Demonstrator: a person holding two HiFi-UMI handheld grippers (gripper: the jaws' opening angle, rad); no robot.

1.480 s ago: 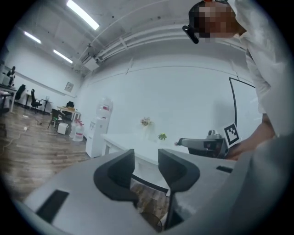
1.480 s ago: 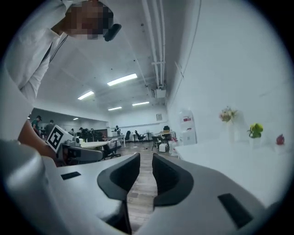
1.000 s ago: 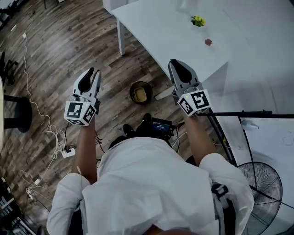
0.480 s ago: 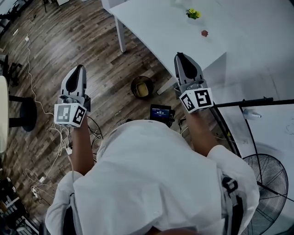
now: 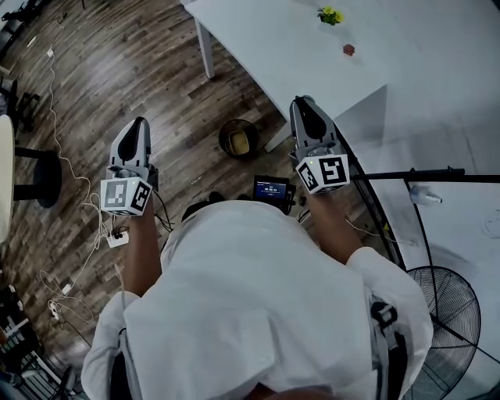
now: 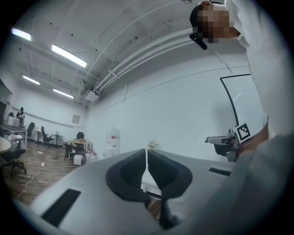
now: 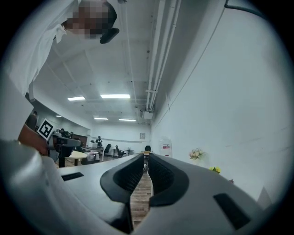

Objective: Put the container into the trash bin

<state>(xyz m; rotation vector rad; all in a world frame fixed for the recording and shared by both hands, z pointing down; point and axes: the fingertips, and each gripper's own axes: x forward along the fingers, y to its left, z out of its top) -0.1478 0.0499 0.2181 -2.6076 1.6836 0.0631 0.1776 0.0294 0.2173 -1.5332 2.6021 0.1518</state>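
A dark round trash bin (image 5: 226, 130) stands on the wooden floor by the table leg, and a yellowish container (image 5: 240, 143) lies inside it. My left gripper (image 5: 140, 123) hangs over the floor to the left of the bin, its jaws shut with nothing between them (image 6: 146, 152). To the right of the bin, my right gripper (image 5: 301, 102) is at the edge of the white table (image 5: 297, 55), also shut and empty (image 7: 146, 159). Both grippers point level into the room.
On the table lie a yellow flower piece (image 5: 330, 15) and a small red object (image 5: 348, 49). Cables (image 5: 64, 168) and a power strip (image 5: 117, 238) trail on the floor at left. A small screen (image 5: 271, 189) sits at my chest, and a fan (image 5: 447, 312) stands at bottom right.
The left gripper's jaws have closed, and it has drifted left, further from the bin. The right gripper has shifted a little along the table edge.
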